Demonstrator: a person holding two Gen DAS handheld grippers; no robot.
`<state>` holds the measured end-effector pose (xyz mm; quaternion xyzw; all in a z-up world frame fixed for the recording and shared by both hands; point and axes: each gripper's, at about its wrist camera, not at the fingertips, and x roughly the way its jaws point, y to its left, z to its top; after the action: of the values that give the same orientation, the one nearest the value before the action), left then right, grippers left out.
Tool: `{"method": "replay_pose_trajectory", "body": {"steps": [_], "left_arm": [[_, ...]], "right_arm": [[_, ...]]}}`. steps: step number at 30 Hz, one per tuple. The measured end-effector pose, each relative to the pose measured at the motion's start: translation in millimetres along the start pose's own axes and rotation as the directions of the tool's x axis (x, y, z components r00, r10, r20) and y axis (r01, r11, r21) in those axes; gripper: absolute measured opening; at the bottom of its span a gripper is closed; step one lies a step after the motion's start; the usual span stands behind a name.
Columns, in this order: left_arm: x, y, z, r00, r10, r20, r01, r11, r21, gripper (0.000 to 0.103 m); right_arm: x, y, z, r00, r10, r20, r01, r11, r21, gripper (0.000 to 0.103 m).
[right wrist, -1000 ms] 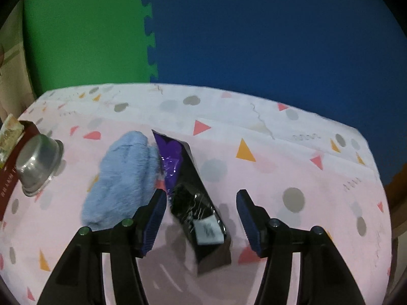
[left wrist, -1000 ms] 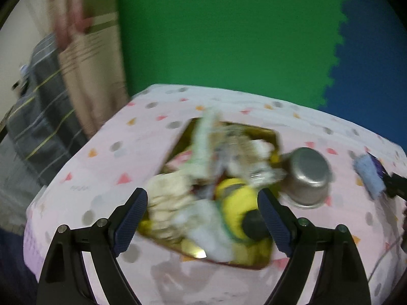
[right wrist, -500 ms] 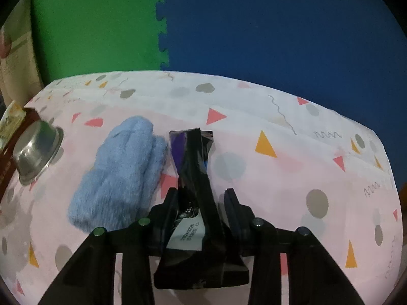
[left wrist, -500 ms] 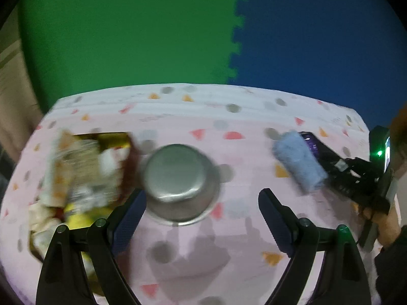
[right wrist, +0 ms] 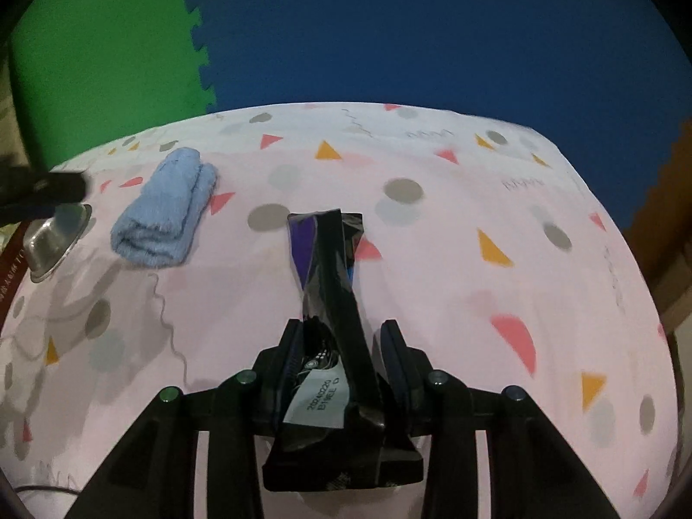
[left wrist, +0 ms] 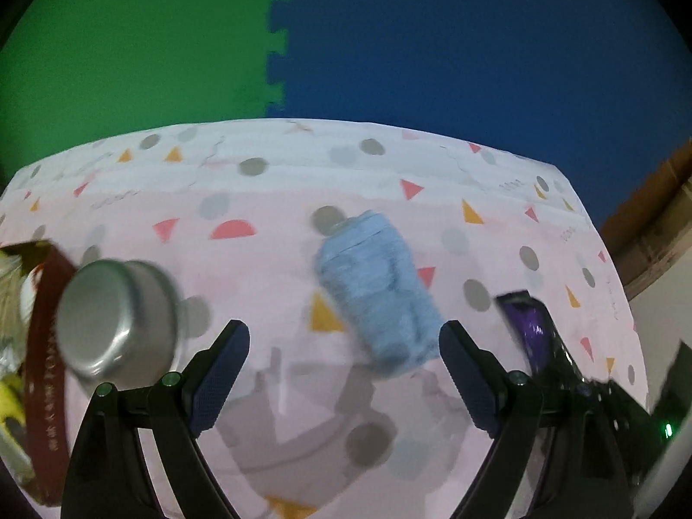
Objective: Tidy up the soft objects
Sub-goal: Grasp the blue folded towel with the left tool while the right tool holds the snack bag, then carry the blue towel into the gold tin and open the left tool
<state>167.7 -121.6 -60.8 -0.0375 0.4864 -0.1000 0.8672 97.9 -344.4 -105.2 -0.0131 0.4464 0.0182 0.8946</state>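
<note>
Blue rolled towel [left wrist: 377, 289] lies on worktop [left wrist: 259, 259], between steel bowl [left wrist: 116, 315] and black foil pouch [right wrist: 331, 285]. Likely light, soft, compressible; grip across mid-roll. Left gripper [left wrist: 344, 378] jaws spread, empty. Right gripper [right wrist: 341, 359] jaws clamped on pouch, likely slippery.

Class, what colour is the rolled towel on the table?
Light blue towel; clearest in the right wrist view.

A shiny metal bowl [left wrist: 114, 313] sits upside down on the pink tablecloth [left wrist: 259, 268] with dots and triangles. Behind the table stand a green mat [left wrist: 129, 43] and a blue mat [left wrist: 475, 43].
</note>
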Motion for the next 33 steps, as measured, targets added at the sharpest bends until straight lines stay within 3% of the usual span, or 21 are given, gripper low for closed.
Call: {"method": "replay_pose_trajectory", "body": {"steps": [8,9,10,12,13,14,26,33], "left_arm": [[47,-25,7,0.996,-0.015,-0.086,0.015,1.000,0.000,0.085],[51,-24,6,0.995,-0.013,-0.094,0.012,1.000,-0.004,0.073],[55,-23,4,0.994,-0.020,-0.104,0.020,1.000,-0.003,0.049],[62,-18,1,0.989,-0.048,-0.141,0.048,0.999,-0.005,0.034],[58,-16,0,0.990,-0.065,-0.122,0.065,0.998,-0.006,0.023],[54,-15,-1,0.991,-0.074,-0.113,0.075,0.997,0.002,0.020],[5,-10,-24,0.998,-0.033,-0.058,0.040,0.990,0.133,0.017],[-29,2,-35,0.999,-0.021,-0.028,0.024,0.989,0.144,0.017]], "right_arm": [[2,0,0,1.000,-0.008,-0.004,0.008,1.000,0.001,0.037],[2,-1,0,1.000,-0.003,-0.004,0.003,1.000,0.004,0.037],[2,-1,-1,1.000,-0.001,-0.004,0.001,1.000,0.006,0.037],[2,-2,-1,1.000,0.002,-0.003,-0.002,1.000,0.009,0.037],[2,-2,-1,1.000,0.003,-0.003,-0.003,1.000,0.010,0.037],[2,-2,-1,1.000,0.005,-0.003,-0.004,1.000,0.010,0.037],[2,-2,-1,1.000,0.005,-0.003,-0.005,1.000,0.011,0.038],[2,0,-1,1.000,-0.007,-0.005,0.007,1.000,0.002,0.038]]}}
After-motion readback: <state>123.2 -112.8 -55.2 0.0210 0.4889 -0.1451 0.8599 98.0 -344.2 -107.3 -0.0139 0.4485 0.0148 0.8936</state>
